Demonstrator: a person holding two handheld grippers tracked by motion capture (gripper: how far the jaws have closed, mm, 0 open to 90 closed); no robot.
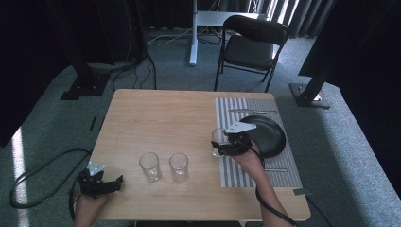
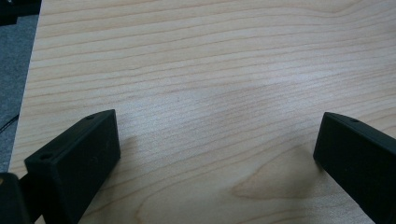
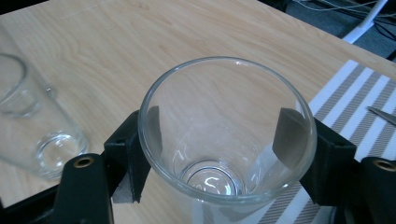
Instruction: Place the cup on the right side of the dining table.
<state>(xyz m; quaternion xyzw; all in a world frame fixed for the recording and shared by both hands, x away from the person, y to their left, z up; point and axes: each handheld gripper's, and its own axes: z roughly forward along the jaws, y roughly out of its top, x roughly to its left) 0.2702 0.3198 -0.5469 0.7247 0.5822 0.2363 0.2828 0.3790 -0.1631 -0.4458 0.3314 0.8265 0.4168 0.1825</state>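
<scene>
At seven o'clock on the wooden table [image 1: 161,113]: left gripper [image 1: 111,185], jaws spread wide over bare wood, nothing between them. Toward six o'clock: two empty drinking glasses [image 1: 150,166] [image 1: 178,166], upright, side by side, near each other but apart. Right of centre, at four o'clock: right gripper [image 1: 218,144], jaws clamped on either side of a third clear glass [image 3: 224,135], upright and empty, at the left edge of the striped placemat [image 1: 236,175]. Just beyond at three o'clock, on the mat: black plate [image 1: 269,135], cutlery above and below it.
</scene>
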